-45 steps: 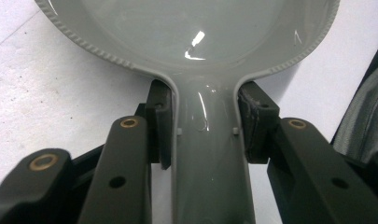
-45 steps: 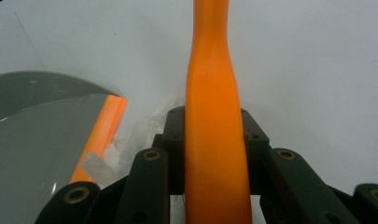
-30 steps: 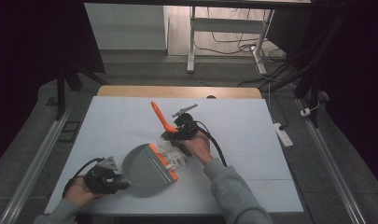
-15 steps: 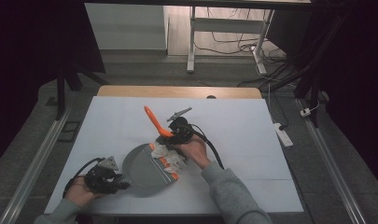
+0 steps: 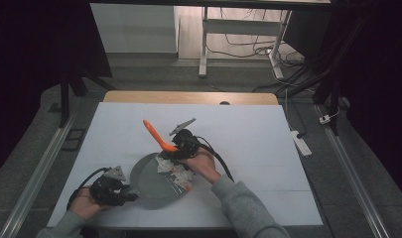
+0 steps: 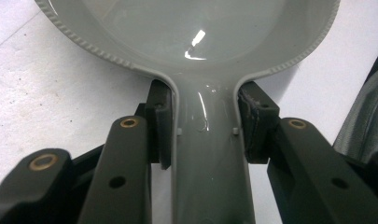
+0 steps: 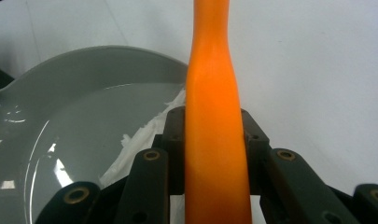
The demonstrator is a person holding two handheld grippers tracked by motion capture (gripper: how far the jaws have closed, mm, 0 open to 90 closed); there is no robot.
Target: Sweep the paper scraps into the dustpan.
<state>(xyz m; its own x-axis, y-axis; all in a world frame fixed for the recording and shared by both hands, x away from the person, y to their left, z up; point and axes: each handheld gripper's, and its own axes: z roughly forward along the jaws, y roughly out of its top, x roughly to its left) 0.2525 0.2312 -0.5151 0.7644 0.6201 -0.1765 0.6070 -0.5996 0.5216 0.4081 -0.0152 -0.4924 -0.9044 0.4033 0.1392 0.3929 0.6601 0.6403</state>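
orange handle (image 7: 214, 140), grey dustpan (image 5: 149, 183) with white scraps (image 5: 169, 166), black fingers (image 6: 159, 126)

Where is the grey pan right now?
In the high view the grey pan sits at the table's near edge, left of centre, its handle clamped in the left gripper, with crumpled paper at its far right rim.

I see a glossy grey plastic dustpan (image 6: 196, 28) with a ribbed rim, a smooth matt orange brush handle (image 7: 214, 140), crumpled white paper scraps (image 5: 169, 166), and a matt, faintly speckled white tabletop (image 6: 46, 107).
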